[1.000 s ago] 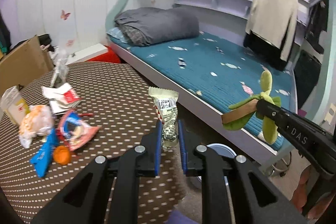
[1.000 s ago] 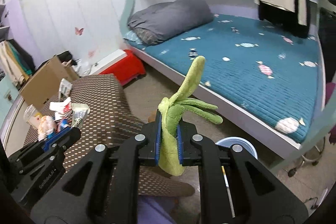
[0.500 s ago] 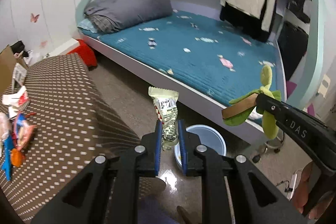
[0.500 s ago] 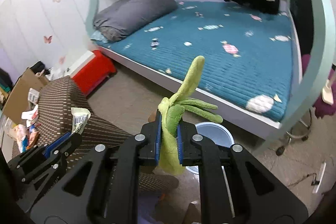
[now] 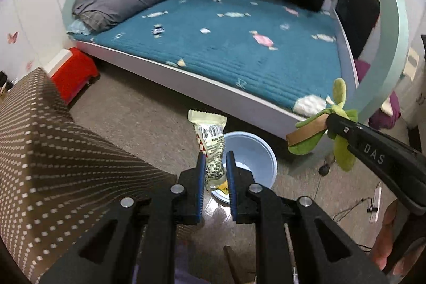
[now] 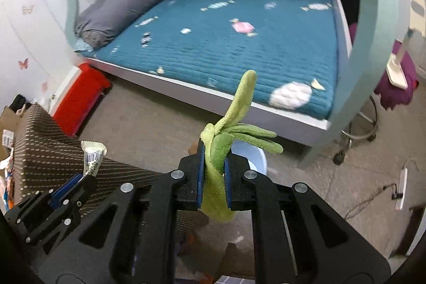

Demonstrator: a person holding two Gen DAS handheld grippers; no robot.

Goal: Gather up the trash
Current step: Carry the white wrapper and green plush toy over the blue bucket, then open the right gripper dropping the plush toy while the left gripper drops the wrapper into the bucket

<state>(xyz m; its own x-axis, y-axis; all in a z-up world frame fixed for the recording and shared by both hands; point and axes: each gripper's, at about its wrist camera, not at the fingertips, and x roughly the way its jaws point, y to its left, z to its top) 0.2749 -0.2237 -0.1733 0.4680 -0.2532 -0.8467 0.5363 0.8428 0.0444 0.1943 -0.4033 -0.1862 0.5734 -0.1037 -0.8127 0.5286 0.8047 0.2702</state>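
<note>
We've got the left tongs clamping a snack wrapper above the blue bin (near the bed), right tongs pinching green plush peel.

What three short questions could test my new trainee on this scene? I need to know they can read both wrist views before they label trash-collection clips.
1. True or false: the left hand-held gripper is shut on a snack wrapper.
2. What does the right hand-held gripper hold?
A. a green plush toy
B. a red box
C. a grey pillow
3. Fill in: on the floor just beyond both grippers stands a light blue ____.

Key
1. True; the wrapper is pinched between the blue pads.
2. A, the green plush toy.
3. Bin, which also shows behind the plush toy in the right wrist view.
</note>
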